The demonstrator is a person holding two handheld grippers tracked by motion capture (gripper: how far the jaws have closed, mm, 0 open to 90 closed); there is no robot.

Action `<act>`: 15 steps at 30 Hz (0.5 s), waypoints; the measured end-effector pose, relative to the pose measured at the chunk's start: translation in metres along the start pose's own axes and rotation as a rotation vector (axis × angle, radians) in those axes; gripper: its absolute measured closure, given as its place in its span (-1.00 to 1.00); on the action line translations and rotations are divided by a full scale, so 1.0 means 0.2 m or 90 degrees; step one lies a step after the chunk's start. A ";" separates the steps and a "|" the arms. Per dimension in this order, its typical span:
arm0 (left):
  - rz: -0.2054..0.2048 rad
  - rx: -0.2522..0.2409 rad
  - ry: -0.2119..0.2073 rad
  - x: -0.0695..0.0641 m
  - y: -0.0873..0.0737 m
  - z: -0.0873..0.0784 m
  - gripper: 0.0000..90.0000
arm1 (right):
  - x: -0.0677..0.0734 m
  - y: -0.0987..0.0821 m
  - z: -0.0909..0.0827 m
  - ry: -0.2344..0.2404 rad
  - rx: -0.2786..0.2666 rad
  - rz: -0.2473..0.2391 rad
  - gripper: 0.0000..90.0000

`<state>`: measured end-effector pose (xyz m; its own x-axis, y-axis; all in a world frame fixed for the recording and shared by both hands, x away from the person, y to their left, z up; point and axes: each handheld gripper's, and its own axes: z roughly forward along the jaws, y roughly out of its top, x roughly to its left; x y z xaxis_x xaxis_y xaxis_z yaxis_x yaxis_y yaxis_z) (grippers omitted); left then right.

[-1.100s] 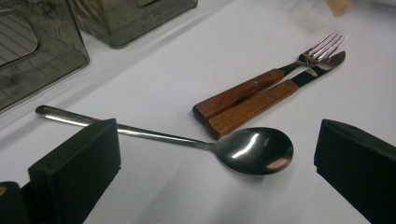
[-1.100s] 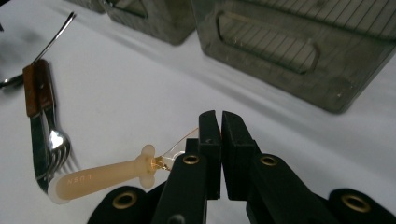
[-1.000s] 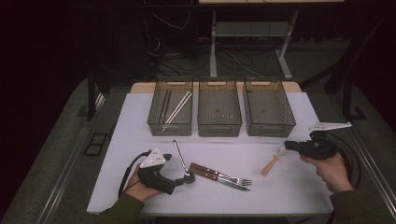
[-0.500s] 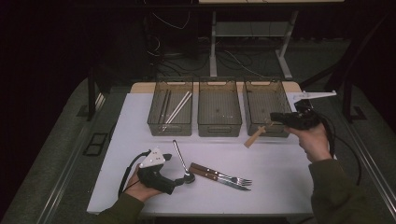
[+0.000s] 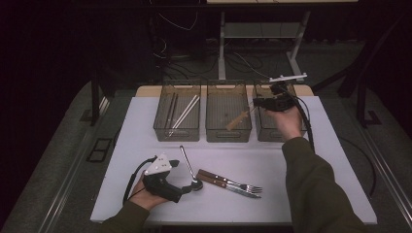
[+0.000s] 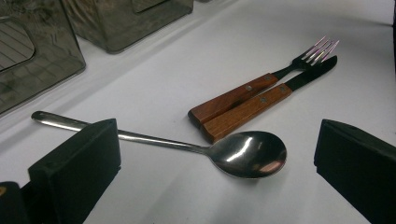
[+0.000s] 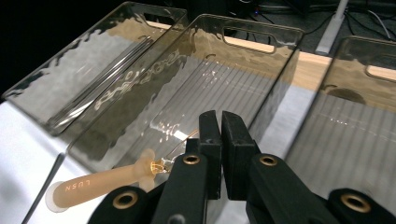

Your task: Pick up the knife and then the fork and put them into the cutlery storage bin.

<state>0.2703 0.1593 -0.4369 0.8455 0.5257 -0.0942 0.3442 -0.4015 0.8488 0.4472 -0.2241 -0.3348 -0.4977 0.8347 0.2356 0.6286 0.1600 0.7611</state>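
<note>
Sorting looks like the work in hand: a small utensil with a pale tan plastic handle lettered "LUSN" (image 7: 95,185) and a thin wire end — perhaps a little whisk, though the head is hard to make out — hangs clamped in the right gripper (image 7: 220,135), whose black jaws are clenched on the wire. From above, the utensil (image 5: 239,119) sits in the air over the front part of the middle clear ribbed plastic bin (image 5: 228,133), handle pointing down and toward the left bin.

My reading is that this is the carry-and-place step, not yet finished. The next move calls for lowering the handle inside the chosen bin's walls and letting the jaws part — which bin is meant I cannot tell.

The right hand (image 5: 285,119) is raised above the bins, forearm stretched forward, the gripper aimed leftward.

The left gripper (image 5: 165,180) rests low on the white table (image 5: 330,165), jaws released and wide apart, straddling the bowl end of a steel spoon (image 6: 243,153). Just beyond lie a wooden-handled fork (image 6: 261,88) and knife (image 6: 275,95), side by side and touching.
</note>
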 end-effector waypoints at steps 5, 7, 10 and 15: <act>0.005 0.000 -0.003 0.00 0.00 0.00 -1.00 | 0.05 0.04 0.14 -0.018 0.005 0.006 0.95; 0.007 0.001 -0.004 0.00 0.00 0.00 -1.00 | 0.06 0.04 0.19 -0.029 0.009 0.012 0.95; 0.004 -0.004 -0.005 0.00 0.00 0.00 -1.00 | 0.08 0.03 0.26 -0.037 0.014 0.019 0.95; 0.006 -0.002 -0.007 0.00 0.00 0.00 -1.00 | 0.11 0.00 0.35 -0.029 0.035 0.026 0.94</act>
<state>0.2706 0.1590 -0.4365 0.8529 0.5138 -0.0926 0.3354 -0.4033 0.8514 0.4787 -0.1689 -0.3713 -0.4435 0.8643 0.2372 0.6805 0.1525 0.7167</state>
